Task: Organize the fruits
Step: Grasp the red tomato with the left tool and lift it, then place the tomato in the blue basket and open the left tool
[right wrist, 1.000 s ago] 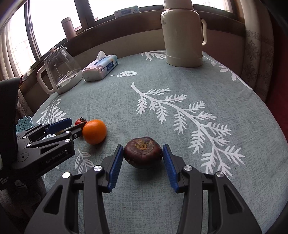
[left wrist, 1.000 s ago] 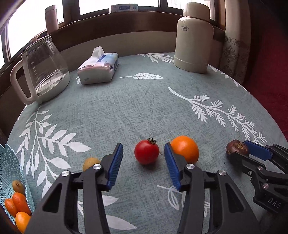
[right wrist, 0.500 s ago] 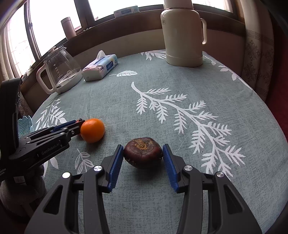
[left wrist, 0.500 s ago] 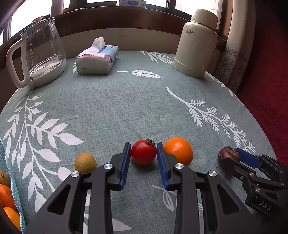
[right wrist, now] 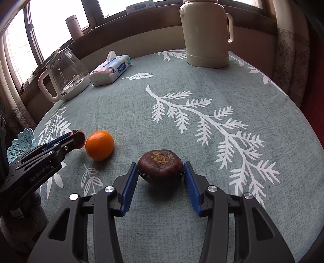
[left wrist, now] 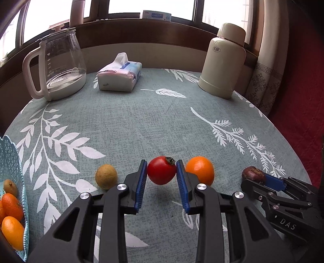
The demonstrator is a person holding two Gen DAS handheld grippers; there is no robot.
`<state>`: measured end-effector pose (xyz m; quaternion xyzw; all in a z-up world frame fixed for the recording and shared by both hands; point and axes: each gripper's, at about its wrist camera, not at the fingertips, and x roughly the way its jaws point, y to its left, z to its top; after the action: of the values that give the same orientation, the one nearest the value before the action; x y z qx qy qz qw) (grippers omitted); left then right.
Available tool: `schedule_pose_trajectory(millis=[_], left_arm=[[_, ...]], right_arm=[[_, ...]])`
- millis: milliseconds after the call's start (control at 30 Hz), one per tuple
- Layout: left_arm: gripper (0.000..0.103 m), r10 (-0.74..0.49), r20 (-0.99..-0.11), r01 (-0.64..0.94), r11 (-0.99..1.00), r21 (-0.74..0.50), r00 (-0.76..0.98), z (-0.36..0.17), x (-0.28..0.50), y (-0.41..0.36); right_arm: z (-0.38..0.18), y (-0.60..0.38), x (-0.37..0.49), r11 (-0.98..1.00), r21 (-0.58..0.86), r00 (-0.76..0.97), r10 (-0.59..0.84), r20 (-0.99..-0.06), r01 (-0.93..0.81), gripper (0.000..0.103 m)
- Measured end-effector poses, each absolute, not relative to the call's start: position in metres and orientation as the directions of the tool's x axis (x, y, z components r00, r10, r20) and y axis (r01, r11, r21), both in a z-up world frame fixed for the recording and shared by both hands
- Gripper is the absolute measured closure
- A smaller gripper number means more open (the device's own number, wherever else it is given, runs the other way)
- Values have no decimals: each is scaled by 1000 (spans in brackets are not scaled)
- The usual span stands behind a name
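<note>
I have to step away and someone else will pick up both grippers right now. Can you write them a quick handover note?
Left gripper: shut on the tomato, lifted just off the cloth.
Right gripper: shut on the dark brown fruit, also lifted slightly.
Loose on the table: orange, small brownish-yellow fruit.
Done: several fruits already in the blue basket at far left.
Left: carry both held fruits to the basket, then the two loose ones.

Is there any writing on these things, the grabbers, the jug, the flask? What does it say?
"DAS": white letters on the right gripper, seen from the left wrist.
"GenRobot.AI": grey letters on the left gripper, seen from the right wrist.
Thermos: a small oval logo, too small to read.
Glass kettle: printed level marks, unreadable.
Tissue pack: blue print, blurred.
Box on the windowsill: label blurred.
</note>
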<state>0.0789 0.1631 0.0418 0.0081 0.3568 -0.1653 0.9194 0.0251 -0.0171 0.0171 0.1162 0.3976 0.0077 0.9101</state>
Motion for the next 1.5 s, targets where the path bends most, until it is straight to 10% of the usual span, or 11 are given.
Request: schedule_pose_trajectory(millis=[1500], left_arm=[[73, 137, -525, -190, 981, -48, 840, 96, -11, 333]], right_arm=[[39, -24, 0, 951, 304, 790, 143, -596, 56, 58]])
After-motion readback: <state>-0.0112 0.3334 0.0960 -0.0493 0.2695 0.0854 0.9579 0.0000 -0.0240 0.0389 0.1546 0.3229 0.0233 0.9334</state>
